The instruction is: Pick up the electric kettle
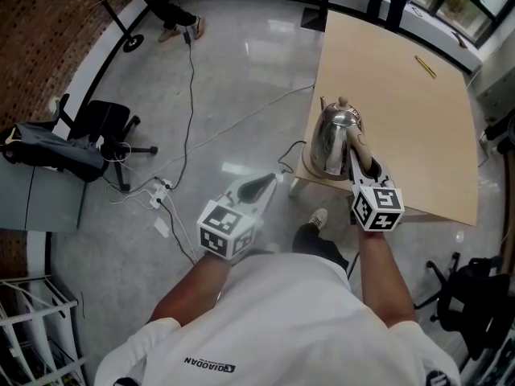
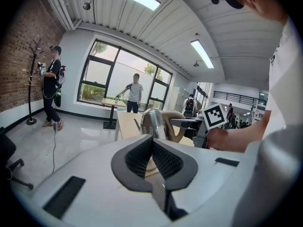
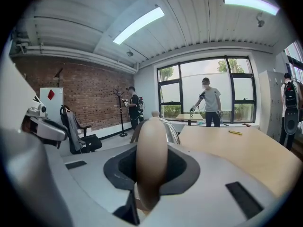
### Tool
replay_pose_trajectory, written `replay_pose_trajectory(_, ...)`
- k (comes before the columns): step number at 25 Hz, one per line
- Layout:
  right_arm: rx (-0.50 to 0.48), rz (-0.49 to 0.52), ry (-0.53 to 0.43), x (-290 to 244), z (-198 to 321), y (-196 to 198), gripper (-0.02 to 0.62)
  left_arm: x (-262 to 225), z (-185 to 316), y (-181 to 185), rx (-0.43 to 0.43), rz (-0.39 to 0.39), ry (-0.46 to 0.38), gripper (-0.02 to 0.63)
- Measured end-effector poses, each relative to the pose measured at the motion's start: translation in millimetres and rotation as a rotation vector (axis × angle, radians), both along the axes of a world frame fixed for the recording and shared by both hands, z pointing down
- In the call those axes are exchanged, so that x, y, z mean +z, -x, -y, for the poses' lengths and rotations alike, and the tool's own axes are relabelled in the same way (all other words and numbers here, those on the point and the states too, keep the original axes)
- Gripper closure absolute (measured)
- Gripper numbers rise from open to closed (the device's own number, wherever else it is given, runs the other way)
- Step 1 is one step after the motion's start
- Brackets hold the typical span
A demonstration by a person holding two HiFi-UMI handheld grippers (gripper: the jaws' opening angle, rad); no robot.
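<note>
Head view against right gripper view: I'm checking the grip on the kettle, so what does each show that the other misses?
Only the head view: the left tongs, shut on nothing over the floor, and a power strip down there. Only the right gripper view: the right tongs with pads clamped on the beige handle, and a brick wall behind. Both: the steel kettle, the wooden table and a yellow pen.
</note>
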State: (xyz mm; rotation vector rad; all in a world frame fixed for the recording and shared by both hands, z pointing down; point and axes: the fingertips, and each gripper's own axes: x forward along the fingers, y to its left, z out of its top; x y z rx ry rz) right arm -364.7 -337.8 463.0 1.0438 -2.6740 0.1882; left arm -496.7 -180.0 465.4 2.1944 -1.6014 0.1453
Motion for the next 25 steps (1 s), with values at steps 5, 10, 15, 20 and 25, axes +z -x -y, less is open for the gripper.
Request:
replay_pose_trajectory(5, 0.023, 0.044, 0.016, -29.5, -43.5, -16.1, 0.509, -6.0, -18.3, 1.3, 0.045, -0.041, -0.01, 0.611)
replay_pose_trajectory(10, 0.034, 0.071, 0.044, -41.0, -81.6, -37.1, 0.511, -8.1, -29.4, -9.3, 0.097, -0.035, -0.011, 0.611)
replay_pose_trajectory(15, 0.023, 0.066, 0.029, -49.4, -98.9, -59.8, 0.511, -22.8, -30.8, -36.4, 0.121, -0.033, -0.051, 0.611)
replay_pose_trajectory(20, 0.027, 0.093, 0.023, -55.4, -112.3, -88.1, 0.511, -27.1, -39.4, -61.9, 0.107, -0.039, -0.065, 0.611)
replay_pose_trajectory(25, -0.008, 0.082, 0.031, -60.1, -135.0, -137.5, 0.511, -33.6, -48.8, -100.7, 0.056, -0.056, -0.082, 0.611)
